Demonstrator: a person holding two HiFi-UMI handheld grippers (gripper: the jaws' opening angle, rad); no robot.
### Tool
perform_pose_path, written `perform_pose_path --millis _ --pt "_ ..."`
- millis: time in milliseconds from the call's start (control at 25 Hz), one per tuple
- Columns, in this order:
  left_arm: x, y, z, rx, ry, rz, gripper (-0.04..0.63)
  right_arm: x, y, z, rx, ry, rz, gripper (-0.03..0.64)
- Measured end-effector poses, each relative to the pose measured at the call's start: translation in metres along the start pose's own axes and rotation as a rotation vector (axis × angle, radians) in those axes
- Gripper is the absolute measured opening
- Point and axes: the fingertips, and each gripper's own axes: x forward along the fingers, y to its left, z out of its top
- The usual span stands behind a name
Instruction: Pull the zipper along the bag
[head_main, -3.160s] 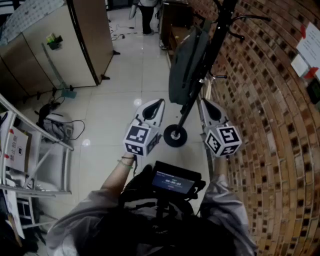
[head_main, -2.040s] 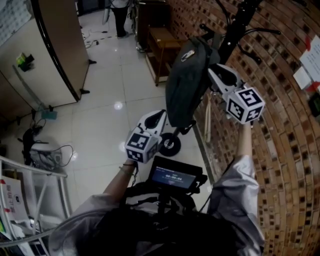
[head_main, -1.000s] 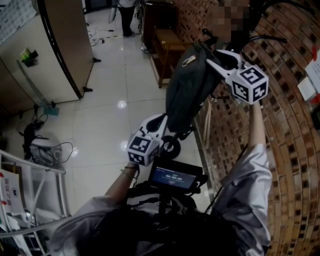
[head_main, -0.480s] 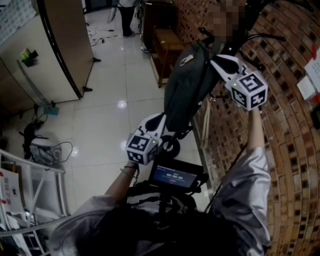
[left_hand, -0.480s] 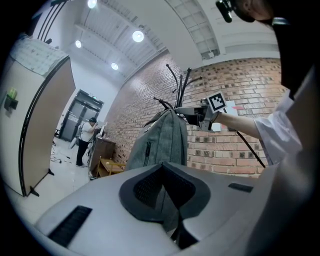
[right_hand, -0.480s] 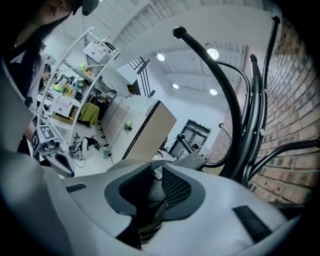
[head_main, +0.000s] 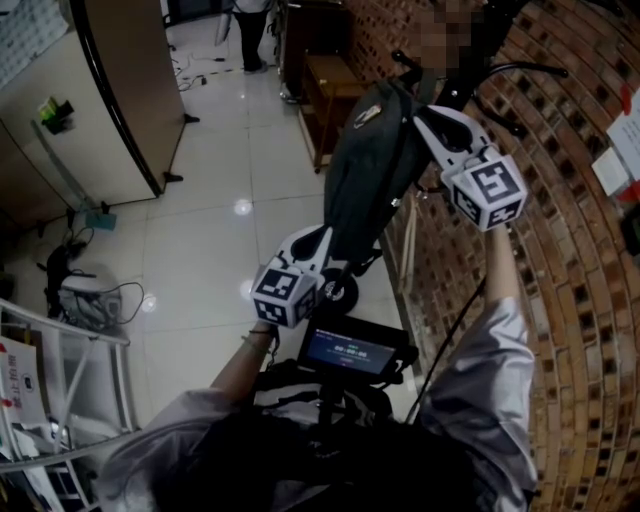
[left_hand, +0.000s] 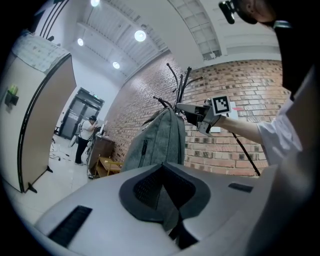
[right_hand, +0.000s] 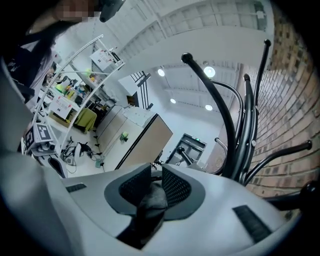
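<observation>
1. One grey bag (head_main: 365, 180) hangs from the top of one black coat stand (right_hand: 249, 130), close beside the brick wall (head_main: 560, 260). Its lower end hangs above the stand's round base.
2. Two grippers are on the bag, one at each end.
3. The left gripper (left_hand: 164, 175) is at the bag's bottom edge, with its jaws pinched together on a fold of the grey fabric.
4. The right gripper (right_hand: 156, 172) is at the bag's top edge, next to the stand's hooks. Its jaws have just been closing, and the pads press a bunch of grey fabric. Whether the zipper's pull is in that bunch cannot be told.
5. One dark zipper (left_hand: 144, 150) runs down the bag's side.
6. One person (left_hand: 82, 137) stands far off beside one wooden bench (head_main: 330, 85).
</observation>
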Motion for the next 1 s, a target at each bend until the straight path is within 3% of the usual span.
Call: perform_pose_path --millis 200,400,680,760,1000 --pt "-0.002 0.0 0.0 -0.007 -0.004 0.01 0.007 -0.001 0.004 -0.002 -0.021 -0.012 0.004 0.081" --pt "-0.006 0.005 0.003 -0.004 -0.011 0.023 0.006 -0.004 0.01 -0.028 -0.181 0.074 0.029 0.081" --pt "-0.005 0.008 0.003 -0.01 -0.012 0.03 0.007 0.003 0.022 -0.03 -0.421 0.236 -0.009 0.081" --pt "-0.004 0.007 0.002 -0.012 -0.012 0.028 0.008 0.005 0.025 -0.03 -0.473 0.275 0.002 0.054" --pt "-0.001 0.0 0.002 -0.009 -0.01 0.014 0.007 0.006 0.026 -0.028 -0.47 0.332 0.009 0.051"
